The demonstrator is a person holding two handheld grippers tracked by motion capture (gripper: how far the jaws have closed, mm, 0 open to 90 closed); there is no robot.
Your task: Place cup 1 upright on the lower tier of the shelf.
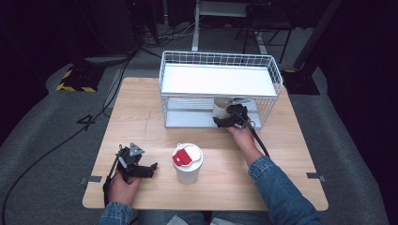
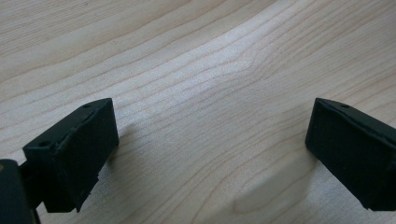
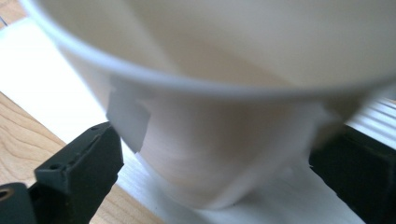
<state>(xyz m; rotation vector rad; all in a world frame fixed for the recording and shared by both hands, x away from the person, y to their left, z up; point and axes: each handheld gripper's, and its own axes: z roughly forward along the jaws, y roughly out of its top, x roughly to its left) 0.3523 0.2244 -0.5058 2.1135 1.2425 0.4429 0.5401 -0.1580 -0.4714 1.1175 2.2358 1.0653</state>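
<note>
A white paper cup [image 1: 219,108] stands on the lower shelf of a white wire rack [image 1: 270,75], under the upper shelf. My right gripper [image 1: 225,118] reaches in from the front. In the right gripper view the cup [image 3: 224,140] sits between the two black jaws, and the gripper [image 3: 215,179] is open with a slim gap at the left jaw. At the table's front left, my left gripper [image 1: 151,169] rests low over the wood. Its jaws stand wide apart and the gripper [image 2: 210,154] is open with only bare table between them.
A second white cup with a lid and a red tab [image 1: 187,161] stands near the front middle of the wooden table [image 1: 141,117], between the two hands. The rack takes up the far middle of the table. Cables trail across the floor beyond.
</note>
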